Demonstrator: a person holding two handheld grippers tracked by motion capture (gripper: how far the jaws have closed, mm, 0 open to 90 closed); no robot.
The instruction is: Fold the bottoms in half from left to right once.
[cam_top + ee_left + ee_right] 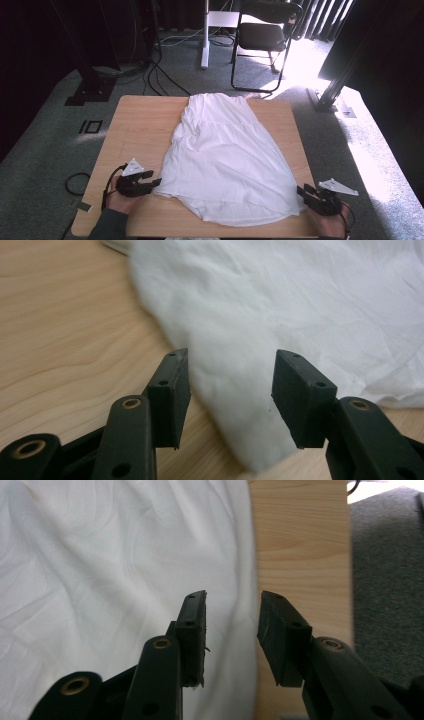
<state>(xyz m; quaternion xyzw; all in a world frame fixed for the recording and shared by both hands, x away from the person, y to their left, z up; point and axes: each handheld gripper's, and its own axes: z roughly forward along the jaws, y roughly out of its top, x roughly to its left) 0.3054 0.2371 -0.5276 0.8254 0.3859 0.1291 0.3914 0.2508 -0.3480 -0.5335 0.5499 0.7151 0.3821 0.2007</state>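
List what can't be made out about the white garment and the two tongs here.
- White garment: its underside and any seams; high view, its own folds hide them.
- Left tongs: whether the pads touch the cloth corner between them; left gripper view, blurred fabric.
- Right tongs: the garment edge below the jaws; right gripper view, cut off by the bottom edge.
- Right hand: cut off by the high view's bottom edge.

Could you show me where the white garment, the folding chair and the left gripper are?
white garment [225, 155], high view, middle of the cloth.
folding chair [261, 35], high view, its dark seat.
left gripper [230, 390], left gripper view, between its open jaws.
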